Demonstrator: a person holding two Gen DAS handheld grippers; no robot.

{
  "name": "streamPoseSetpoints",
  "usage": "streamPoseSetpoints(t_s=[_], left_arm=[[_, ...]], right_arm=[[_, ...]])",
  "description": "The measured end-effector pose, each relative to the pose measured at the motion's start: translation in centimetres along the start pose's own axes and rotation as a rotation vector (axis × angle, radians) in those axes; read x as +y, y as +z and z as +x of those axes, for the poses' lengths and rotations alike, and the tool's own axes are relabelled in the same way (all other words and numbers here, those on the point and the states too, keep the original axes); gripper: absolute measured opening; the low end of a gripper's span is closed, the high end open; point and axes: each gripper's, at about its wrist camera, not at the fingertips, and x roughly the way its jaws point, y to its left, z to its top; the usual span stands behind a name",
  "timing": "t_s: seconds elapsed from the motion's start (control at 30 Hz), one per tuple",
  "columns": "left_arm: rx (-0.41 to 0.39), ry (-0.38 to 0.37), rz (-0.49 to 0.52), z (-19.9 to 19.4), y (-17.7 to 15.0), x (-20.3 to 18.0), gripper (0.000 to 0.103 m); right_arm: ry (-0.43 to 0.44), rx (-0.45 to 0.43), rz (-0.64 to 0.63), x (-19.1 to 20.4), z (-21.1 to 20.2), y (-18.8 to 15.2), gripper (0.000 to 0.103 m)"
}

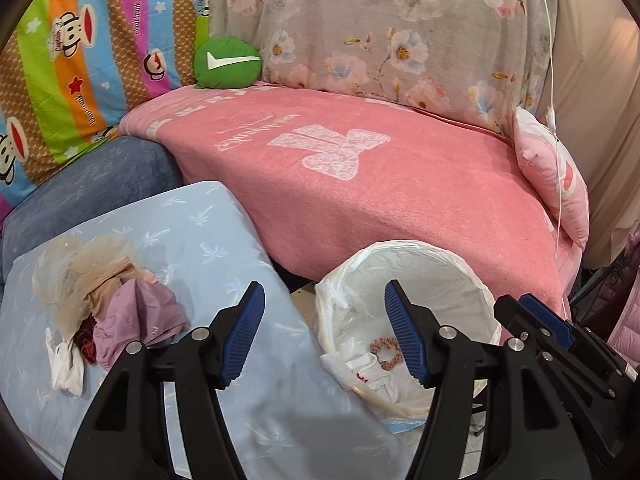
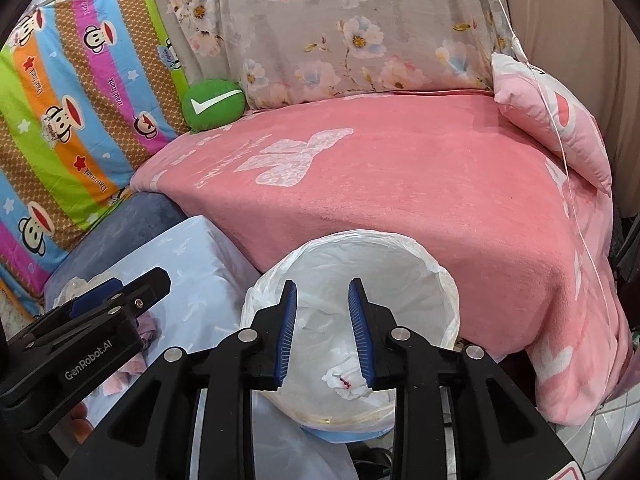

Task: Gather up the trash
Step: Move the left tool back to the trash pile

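lined bin (image 2: pixel 400 280) beside pink blanket (image 2: pixel 440 184), rag pile (image 1: pixel 104 296) on blue cushion (image 1: pixel 192 240), both grippers' fingers (image 1: pixel 404 340) apart, empty

Both wrist views angled down, close over shared lined bin (image 1: pixel 404 320) (image 2: pixel 352 320), edges perhaps fisheye-warped

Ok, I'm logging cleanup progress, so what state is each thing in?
Left gripper: open, empty.
Right gripper: open, empty, over the bin.
Trash bin: lined, holding a scrunchie and a white wad.
Rubbish pile: not yet collected, on the blue cushion.
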Motion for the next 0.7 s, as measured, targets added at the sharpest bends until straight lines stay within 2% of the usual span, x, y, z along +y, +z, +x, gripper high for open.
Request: streamPoseSetpoints(t_s=[0.43, 0.7], left_arm=[[-0.022, 0.054, -0.068, -2.0, -1.0, 3.9, 0.060], [-0.018, 0.088, -0.122, -2.8, -1.9, 6.9, 0.060]], right_arm=[[0.050, 0.013, -0.082, 5.0, -0.7, -1.1, 0.028], [0.076, 0.024, -0.136, 8.5, -0.8, -2.1, 0.033]])
